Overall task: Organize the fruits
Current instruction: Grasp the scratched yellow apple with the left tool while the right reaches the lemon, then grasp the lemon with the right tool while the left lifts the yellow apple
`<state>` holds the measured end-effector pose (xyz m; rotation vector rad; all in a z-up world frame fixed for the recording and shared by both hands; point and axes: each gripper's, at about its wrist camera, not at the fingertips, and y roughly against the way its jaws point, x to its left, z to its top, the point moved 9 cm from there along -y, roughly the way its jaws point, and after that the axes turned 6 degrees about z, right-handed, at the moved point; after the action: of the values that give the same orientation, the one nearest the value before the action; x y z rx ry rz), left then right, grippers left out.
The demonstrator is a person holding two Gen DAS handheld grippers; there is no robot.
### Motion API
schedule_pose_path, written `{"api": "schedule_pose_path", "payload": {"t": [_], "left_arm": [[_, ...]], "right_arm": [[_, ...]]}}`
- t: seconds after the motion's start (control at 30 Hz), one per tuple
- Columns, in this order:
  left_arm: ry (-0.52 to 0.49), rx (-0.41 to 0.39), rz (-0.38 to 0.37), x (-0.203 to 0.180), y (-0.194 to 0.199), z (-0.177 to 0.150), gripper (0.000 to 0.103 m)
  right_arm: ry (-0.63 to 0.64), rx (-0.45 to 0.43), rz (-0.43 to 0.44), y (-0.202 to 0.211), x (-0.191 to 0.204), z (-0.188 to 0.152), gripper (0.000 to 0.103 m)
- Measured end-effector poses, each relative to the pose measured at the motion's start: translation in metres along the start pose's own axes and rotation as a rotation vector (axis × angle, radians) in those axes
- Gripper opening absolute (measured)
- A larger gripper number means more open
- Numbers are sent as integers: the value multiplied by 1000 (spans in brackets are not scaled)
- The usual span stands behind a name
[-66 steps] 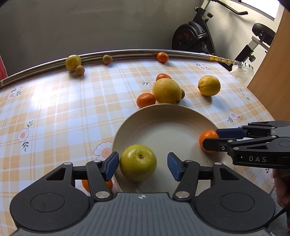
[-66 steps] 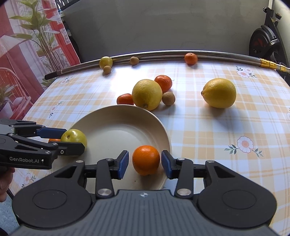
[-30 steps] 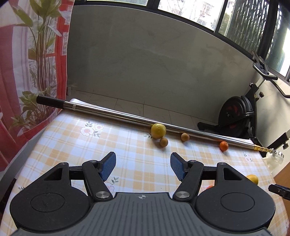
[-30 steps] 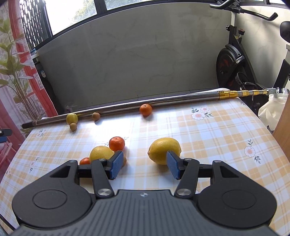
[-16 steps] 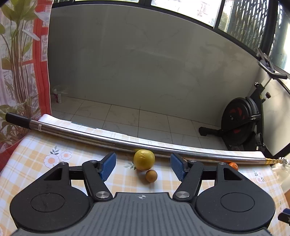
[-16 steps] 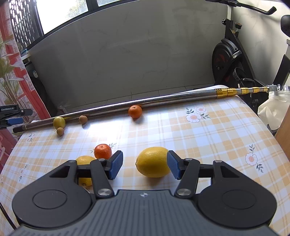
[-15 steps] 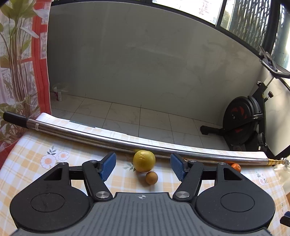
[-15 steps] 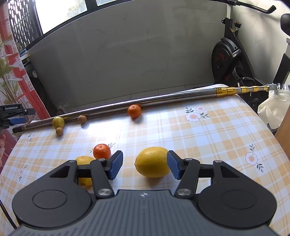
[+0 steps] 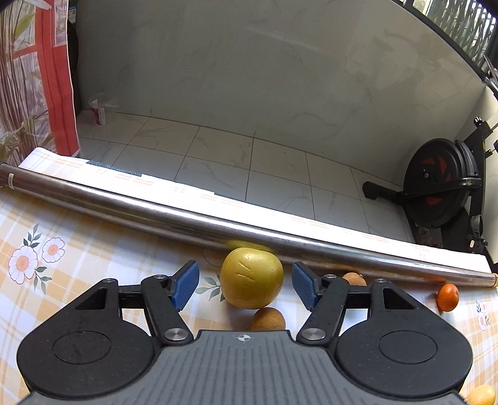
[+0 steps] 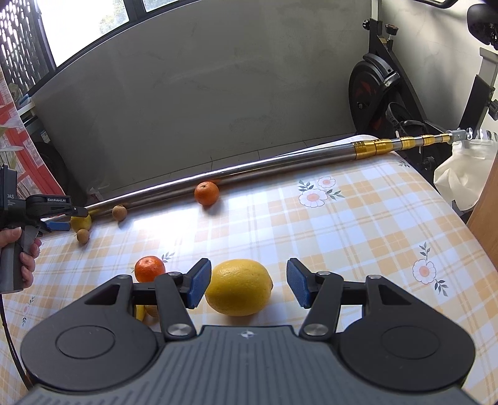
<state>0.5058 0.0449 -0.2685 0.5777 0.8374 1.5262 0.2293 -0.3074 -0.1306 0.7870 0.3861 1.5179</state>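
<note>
left tongs [image 9: 245,284] spread around yellow-green fruit [image 9: 251,278], brown fruit [image 9: 267,319] partly hidden; right tongs [image 10: 248,287] spread around lemon [image 10: 238,287], long axis crosswise.

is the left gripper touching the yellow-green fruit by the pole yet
Apart. In the left wrist view the left gripper is open around the yellow-green fruit, with tablecloth visible between each blue pad and the fruit.

You are working in a home, on what looks like an enclosed balcony: a table [image 10: 358,224] spread with an orange-checked, daisy-printed cloth stands over a pale tiled floor [image 9: 224,155]. An exercise bike [image 10: 389,93] is parked against the grey wall, a red printed curtain [image 9: 40,81] hangs at one side, and daylight comes through barred windows [image 10: 84,21].
</note>
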Motion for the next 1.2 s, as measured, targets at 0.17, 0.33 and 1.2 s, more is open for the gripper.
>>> {"api": "schedule_pose_path", "payload": {"t": [0.17,0.33,1.2], "left_arm": [[-7,8,7,0,-8,-1,64],[-28,5,-5,-1,-6,2,48],[-228,-140,-191,-38,156,-59,48]], "right_arm": [[-9,13,-1,-4,-2,-4,57],[-15,19,-6,-5,-3,-7,57],[-32,131,30,-45,-7,-9,78]]}}
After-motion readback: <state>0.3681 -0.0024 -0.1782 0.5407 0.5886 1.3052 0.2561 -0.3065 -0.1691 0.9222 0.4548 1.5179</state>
